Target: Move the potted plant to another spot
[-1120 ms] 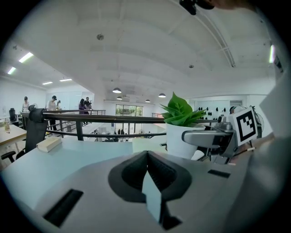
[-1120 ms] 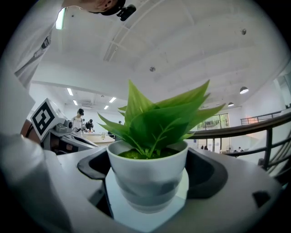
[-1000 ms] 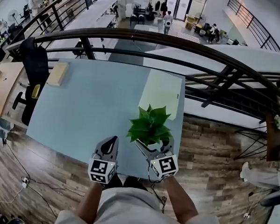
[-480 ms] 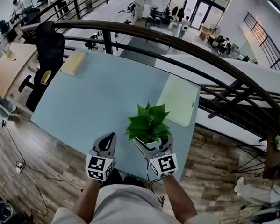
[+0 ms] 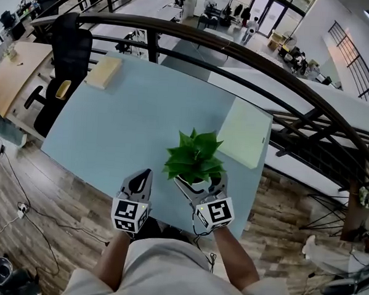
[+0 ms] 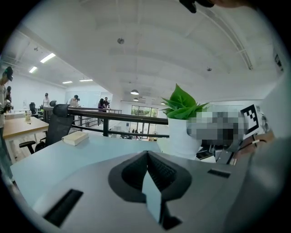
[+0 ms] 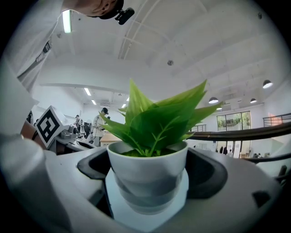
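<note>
Potted plant (image 5: 195,158) between right gripper (image 5: 200,184) jaws

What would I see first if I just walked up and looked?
The bright green potted plant stands out, near the front edge of the pale blue table, gripped by the right gripper. Beside it, the left gripper is shut and empty.

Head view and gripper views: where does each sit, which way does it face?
Head view: on the person's head, steeply down onto the table; forearms, left gripper, right gripper show.
Left gripper view: on that gripper, along its shut jaws across the table.
Right gripper view: on that gripper, at the potted plant in its jaws.
All three share the potted plant.
</note>
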Demonstrator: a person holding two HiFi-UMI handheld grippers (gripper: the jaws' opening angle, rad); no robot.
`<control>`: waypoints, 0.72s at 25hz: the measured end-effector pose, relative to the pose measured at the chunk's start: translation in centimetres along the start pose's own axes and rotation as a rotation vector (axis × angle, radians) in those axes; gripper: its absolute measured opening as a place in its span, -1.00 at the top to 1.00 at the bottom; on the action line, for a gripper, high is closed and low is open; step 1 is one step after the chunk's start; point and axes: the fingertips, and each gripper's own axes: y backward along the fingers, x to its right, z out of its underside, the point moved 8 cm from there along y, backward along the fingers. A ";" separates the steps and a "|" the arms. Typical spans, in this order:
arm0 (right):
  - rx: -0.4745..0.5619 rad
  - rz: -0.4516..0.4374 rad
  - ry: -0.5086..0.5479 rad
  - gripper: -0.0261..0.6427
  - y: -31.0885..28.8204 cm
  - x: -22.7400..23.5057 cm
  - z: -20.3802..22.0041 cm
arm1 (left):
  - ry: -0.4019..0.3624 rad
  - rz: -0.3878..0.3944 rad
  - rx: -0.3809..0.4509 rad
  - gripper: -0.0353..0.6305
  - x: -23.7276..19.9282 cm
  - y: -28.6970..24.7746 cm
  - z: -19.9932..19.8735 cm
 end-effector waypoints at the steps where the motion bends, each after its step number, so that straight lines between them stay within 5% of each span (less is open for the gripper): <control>1: -0.003 -0.001 0.003 -0.59 -0.1 0.0 0.0 | 0.003 0.001 -0.003 0.86 0.0 -0.1 0.1; 13: -0.041 -0.011 -0.025 -0.59 -1.7 -0.2 1.1 | 0.026 -0.010 -0.017 0.86 -1.2 -0.4 0.5; 18: -0.069 -0.031 -0.028 -0.59 -7.4 -2.4 1.9 | 0.047 -0.027 -0.023 0.86 -7.1 -0.5 0.9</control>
